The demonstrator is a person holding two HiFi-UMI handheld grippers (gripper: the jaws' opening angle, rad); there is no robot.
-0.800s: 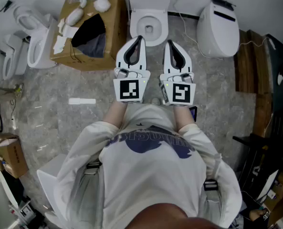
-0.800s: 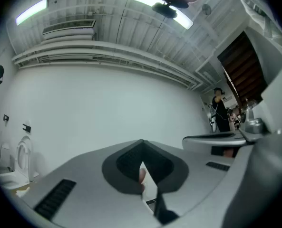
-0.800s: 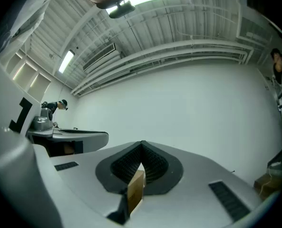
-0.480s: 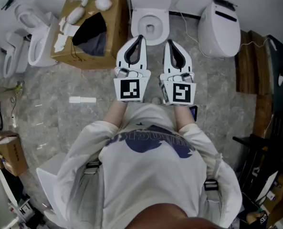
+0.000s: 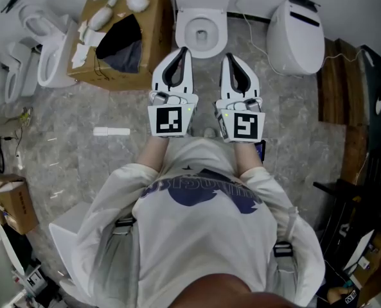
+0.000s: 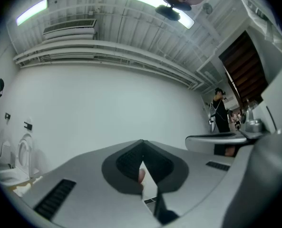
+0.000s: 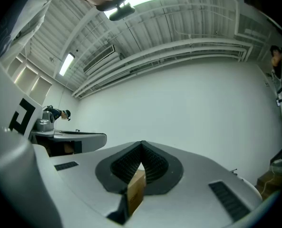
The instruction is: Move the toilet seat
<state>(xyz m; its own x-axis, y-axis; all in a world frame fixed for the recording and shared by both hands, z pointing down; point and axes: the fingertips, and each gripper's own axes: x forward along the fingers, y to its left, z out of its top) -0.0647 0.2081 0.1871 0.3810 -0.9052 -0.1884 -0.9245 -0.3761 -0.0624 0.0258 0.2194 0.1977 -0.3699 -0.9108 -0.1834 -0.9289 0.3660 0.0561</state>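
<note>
Jaws pressed together and empty on left gripper and right gripper, side by side. Toilet seat: far centre, just beyond the tips, apparently down on its bowl. Handling: spread both first, grip opposite rims evenly, lift level.

Baggy white long-sleeve shirt with a dark blue print on the chest, and black buckled straps at the sides. The left gripper and right gripper are white shells with black ribbed pads, each wearing a black-and-white marker cube.
</note>
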